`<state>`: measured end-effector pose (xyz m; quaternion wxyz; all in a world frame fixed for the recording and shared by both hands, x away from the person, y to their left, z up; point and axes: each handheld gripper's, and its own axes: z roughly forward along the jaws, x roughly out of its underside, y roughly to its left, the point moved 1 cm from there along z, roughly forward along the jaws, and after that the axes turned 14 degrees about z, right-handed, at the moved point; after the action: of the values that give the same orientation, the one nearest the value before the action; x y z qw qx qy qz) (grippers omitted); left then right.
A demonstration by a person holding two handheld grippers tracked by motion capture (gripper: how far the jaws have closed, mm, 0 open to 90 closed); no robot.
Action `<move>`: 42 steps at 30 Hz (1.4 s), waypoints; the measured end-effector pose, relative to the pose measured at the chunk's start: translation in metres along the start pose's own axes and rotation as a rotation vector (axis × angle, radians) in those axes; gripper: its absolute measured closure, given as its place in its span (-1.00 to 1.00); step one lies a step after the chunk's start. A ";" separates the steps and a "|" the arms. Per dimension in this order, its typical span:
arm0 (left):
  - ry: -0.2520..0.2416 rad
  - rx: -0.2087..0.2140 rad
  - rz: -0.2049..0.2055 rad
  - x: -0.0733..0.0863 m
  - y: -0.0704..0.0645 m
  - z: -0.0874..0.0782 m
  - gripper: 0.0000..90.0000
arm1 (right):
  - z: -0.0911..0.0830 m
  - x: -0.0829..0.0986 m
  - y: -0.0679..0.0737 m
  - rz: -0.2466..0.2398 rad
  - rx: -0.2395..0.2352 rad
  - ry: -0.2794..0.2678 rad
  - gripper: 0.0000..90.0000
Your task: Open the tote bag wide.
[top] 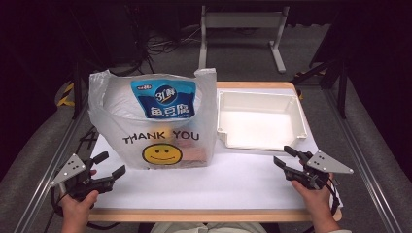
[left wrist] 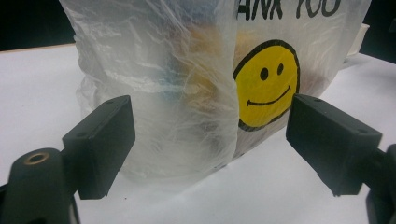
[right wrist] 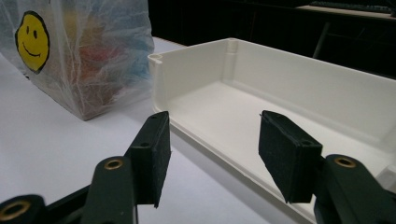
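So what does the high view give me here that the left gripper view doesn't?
High view alone: the blue snack packet standing up out of the bag's open top, the empty white tray right of the bag, and the right gripper with jaws apart. Left gripper view alone: a close look at the bag's crinkled side fold, with blurred orange and blue contents behind the film. Shared: the plastic bag with its smiley face, the white table sheet, and the left gripper, jaws apart, short of the bag.

I count one plastic bag (top: 153,124) standing on my table (top: 218,182), one blue snack packet (top: 164,99) sticking out of it, one white tray (top: 262,119), and two tools: my left tool (top: 108,164), my right tool (top: 286,156)
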<state>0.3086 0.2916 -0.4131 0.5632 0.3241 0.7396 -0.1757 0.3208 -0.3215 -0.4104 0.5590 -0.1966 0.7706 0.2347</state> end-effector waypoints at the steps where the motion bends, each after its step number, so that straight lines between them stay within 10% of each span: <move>1: -0.001 -0.004 -0.001 -0.001 0.000 0.000 -0.66 | 0.001 0.000 0.000 0.005 0.006 0.006 -0.03; 24: -0.002 -0.008 -0.072 -0.037 0.019 0.016 -0.92 | 0.006 0.003 0.001 -0.005 0.031 0.054 -0.04; 36: 0.019 -0.035 -0.022 -0.038 0.020 0.041 -0.74 | 0.010 0.005 0.002 -0.014 0.037 0.079 -0.05; 42: 0.015 -0.017 -0.038 -0.033 0.023 0.040 -0.27 | 0.010 0.006 0.003 -0.020 0.036 0.086 -0.05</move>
<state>0.3577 0.2739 -0.3916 0.5567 0.3064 0.7514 -0.1776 0.3256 -0.3137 -0.4181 0.5309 -0.2040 0.7961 0.2068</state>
